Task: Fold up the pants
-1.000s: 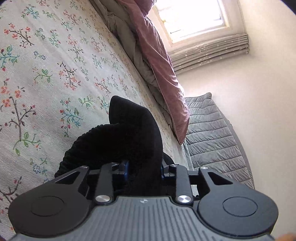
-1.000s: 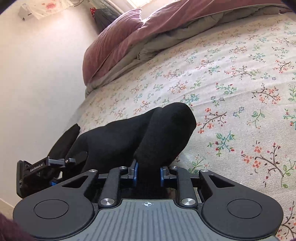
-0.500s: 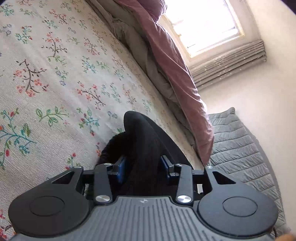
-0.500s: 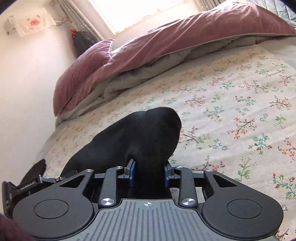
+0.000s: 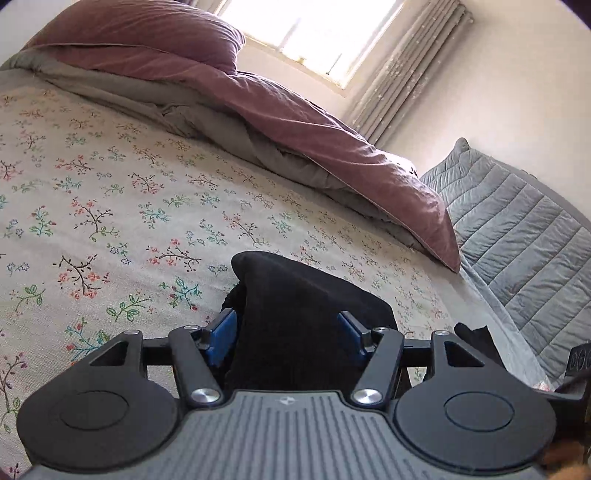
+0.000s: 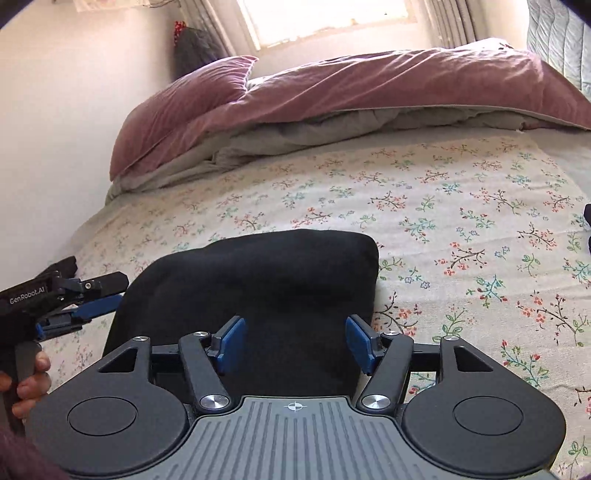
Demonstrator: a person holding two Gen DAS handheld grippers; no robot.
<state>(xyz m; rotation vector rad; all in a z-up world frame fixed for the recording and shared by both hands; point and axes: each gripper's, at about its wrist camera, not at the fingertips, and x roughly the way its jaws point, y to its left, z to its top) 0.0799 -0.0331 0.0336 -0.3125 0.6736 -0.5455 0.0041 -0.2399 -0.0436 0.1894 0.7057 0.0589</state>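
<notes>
The black pants (image 6: 258, 284) lie as a folded bundle on the floral bedsheet (image 6: 461, 206). In the right wrist view my right gripper (image 6: 295, 341) is open, its blue pads wide apart over the near edge of the bundle. My left gripper (image 6: 88, 299) shows at the left of that view, beside the bundle's left edge. In the left wrist view the left gripper (image 5: 288, 334) is open, with a raised fold of the pants (image 5: 295, 314) standing between its spread pads.
A mauve duvet with a grey underside (image 6: 369, 99) and a mauve pillow (image 6: 192, 103) are heaped at the far end of the bed. A grey quilted cover (image 5: 517, 236) lies along the bed's right side. A window (image 5: 314, 29) is behind.
Both grippers have opened and let go of the pants, which have dropped flat onto the sheet. Both cameras have tilted up toward the head of the bed.
</notes>
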